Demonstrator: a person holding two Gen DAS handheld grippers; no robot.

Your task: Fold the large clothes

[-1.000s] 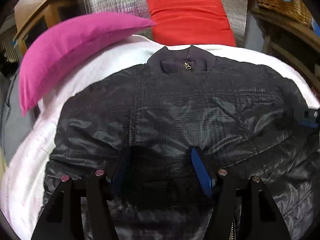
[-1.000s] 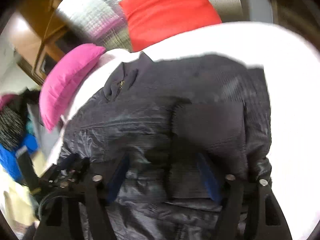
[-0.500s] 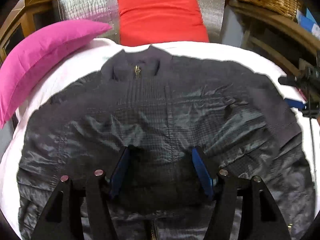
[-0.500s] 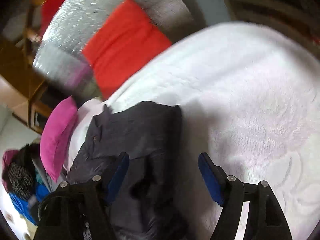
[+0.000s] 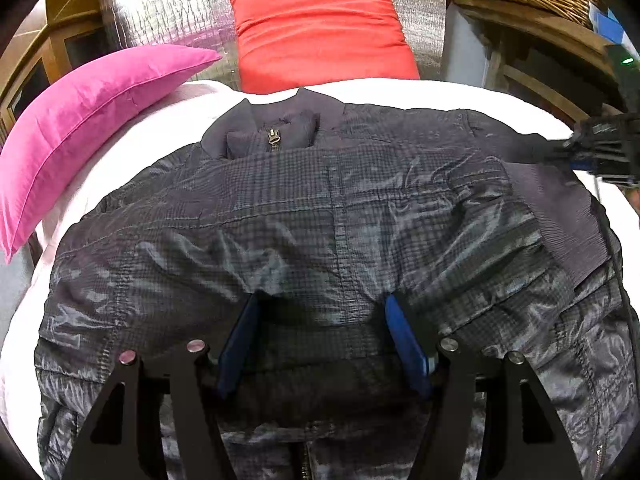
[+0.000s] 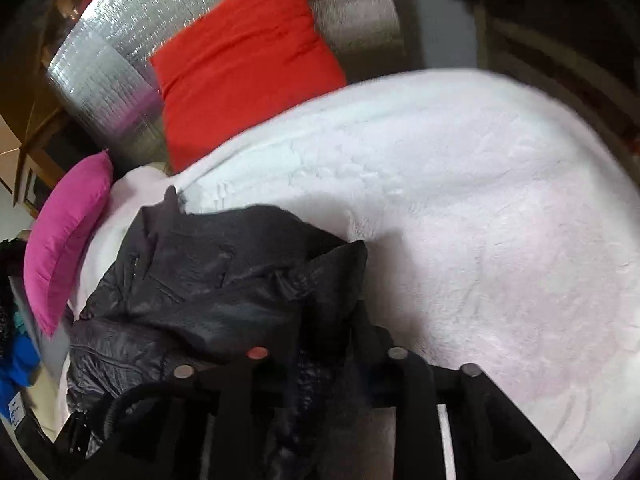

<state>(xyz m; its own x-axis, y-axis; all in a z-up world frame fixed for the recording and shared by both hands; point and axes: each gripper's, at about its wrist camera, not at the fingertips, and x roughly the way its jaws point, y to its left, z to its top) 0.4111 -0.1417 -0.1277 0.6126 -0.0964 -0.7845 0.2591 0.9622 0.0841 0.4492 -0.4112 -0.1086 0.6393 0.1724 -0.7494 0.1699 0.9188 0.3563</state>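
Left wrist view: dark jacket (image 5: 320,240) spread across the white bed (image 5: 460,92), collar up top, zipped; right sleeve already laid inward. Left tool (image 5: 324,340) wide open above the hem, holding nothing. Pink pillow (image 5: 88,120) upper left, red pillow (image 5: 320,28) top, clear of the work.

Right wrist view: right tool (image 6: 324,360) clamped on bunched jacket cloth, lower centre. Most folds left.

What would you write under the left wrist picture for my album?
Open left gripper over a dark shiny zip-up jacket on a white fluffy blanket, beside pink and red pillows.
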